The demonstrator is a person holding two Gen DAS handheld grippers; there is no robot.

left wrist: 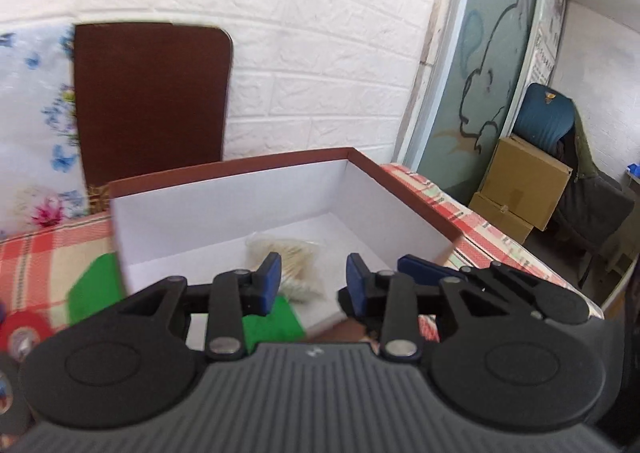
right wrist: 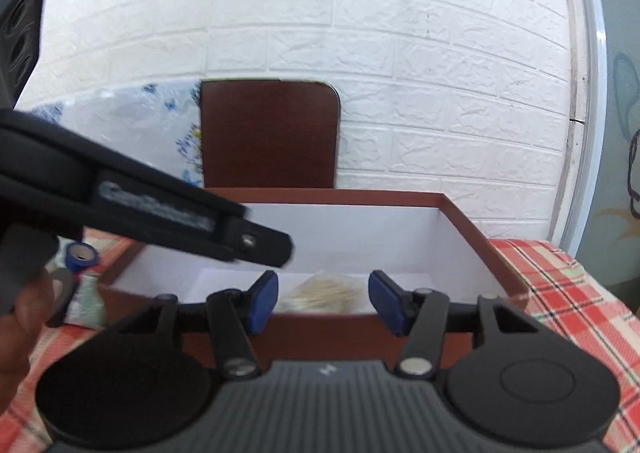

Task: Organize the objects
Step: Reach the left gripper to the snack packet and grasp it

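Note:
A brown box with a white inside stands on the checked cloth; it also shows in the right wrist view. A clear bag of cotton swabs lies on its floor, also seen in the right wrist view. My left gripper is open and empty, hovering over the box's near side. My right gripper is open and empty at the box's near wall. The left gripper's body crosses the right wrist view at left. A green item lies by the box.
A red tape roll lies at the left edge of the cloth. A blue tape roll and a small tube lie left of the box. The brown lid leans on the brick wall. Cardboard boxes stand at right.

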